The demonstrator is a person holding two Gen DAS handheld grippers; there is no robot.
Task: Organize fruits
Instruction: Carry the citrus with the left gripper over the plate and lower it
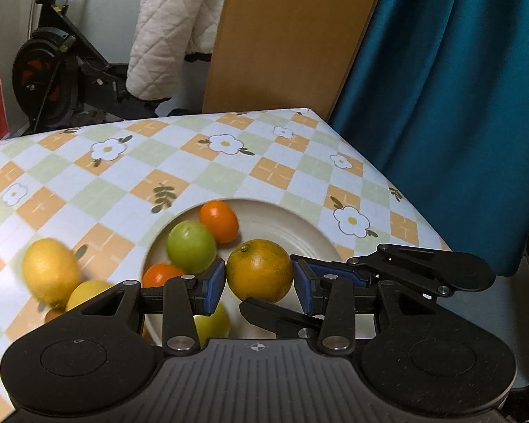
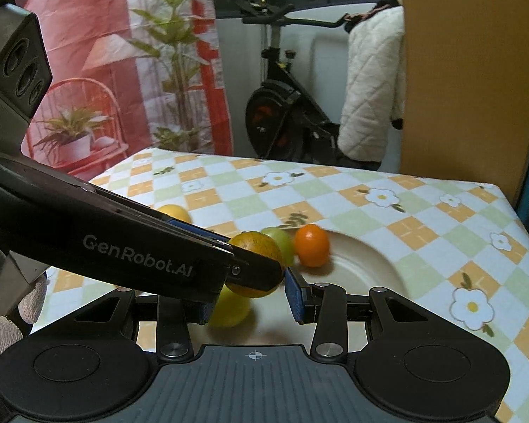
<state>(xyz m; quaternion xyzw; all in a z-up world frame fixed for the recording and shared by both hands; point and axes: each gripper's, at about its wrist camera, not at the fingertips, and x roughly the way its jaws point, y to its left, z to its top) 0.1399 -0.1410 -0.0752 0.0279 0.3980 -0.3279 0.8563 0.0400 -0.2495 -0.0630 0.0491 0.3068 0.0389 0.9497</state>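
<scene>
We hold the round orange-yellow citrus fruit clamped between the blue pads of the left hand-held gripper, just above the cream ceramic plate on the checked floral table. We should probably lower it gently into the bare right part of the plate before letting go, so it doesn't roll. Its skin is dull orange with greenish patches and a dark stem mark. The right hand-held gripper sits around a yellow-green fruit; whether it is clamped, we cannot tell.
</scene>
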